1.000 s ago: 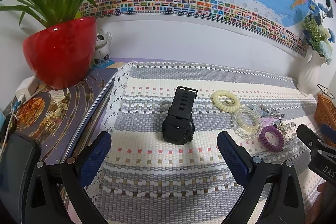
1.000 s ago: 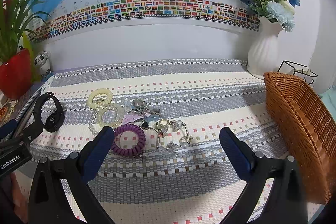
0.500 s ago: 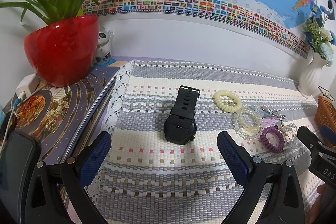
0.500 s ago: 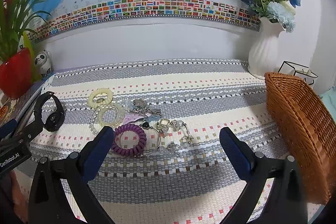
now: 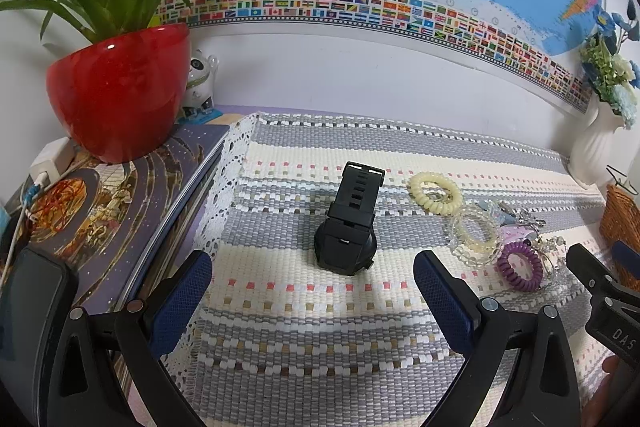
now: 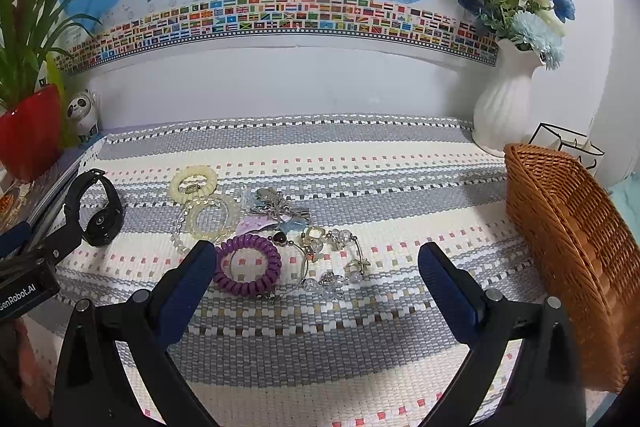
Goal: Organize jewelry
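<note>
Your left hand-held gripper [image 5: 312, 291] hovers wide open over the woven mat [image 5: 320, 327] on the bench, holding nothing; the black watch [image 5: 349, 227] lies just ahead between its fingers, strap running away toward the wall. Your right hand-held gripper [image 6: 316, 279], equally spread and empty, frames the purple coil hair tie [image 6: 248, 265] beside its left finger, with beaded bracelets [image 6: 208, 217], a yellow coil tie [image 6: 193, 183] and charms [image 6: 332, 259] clustered beyond. A wicker basket [image 6: 572, 251] stands to the right, a red plant pot [image 5: 120, 91] far left.
</note>
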Tool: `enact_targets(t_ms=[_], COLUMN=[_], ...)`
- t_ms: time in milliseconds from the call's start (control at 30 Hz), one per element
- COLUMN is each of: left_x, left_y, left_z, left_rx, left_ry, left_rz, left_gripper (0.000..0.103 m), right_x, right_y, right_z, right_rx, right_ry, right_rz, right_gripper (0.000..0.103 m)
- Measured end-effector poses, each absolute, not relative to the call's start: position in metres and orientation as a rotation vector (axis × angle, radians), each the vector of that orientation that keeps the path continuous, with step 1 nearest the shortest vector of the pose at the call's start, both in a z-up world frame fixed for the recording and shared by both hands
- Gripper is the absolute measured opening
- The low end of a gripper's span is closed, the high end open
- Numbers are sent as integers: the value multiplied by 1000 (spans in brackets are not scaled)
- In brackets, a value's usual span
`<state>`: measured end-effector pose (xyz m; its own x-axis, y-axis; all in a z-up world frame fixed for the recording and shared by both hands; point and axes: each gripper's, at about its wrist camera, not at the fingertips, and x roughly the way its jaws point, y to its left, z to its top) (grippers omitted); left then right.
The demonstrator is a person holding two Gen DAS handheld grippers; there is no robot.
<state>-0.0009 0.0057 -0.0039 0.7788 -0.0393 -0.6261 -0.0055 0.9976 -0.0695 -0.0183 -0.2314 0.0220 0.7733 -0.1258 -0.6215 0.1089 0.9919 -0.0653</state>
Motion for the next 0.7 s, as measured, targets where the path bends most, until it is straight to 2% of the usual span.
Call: enact_targets(t_ms=[300,467,567,700], left_x=[-18,-11,4,29], left_y=[22,25,20,9], left_z=[0,22,36,37], left_rx=[-83,-45,-51,-4], left_ry=[710,723,732,762], left_rz=[-93,-87,-152,-146], left_gripper=[100,99,99,93], right_x=[-20,-23,-29,-38], right_y=[-247,-255,-261,-276], right_z=[26,29,32,36], right_rx=[60,83,53,66], right_ry=[672,690,695,728], right_rz=[-71,-19,-10,66], right_gripper=[102,101,92,89])
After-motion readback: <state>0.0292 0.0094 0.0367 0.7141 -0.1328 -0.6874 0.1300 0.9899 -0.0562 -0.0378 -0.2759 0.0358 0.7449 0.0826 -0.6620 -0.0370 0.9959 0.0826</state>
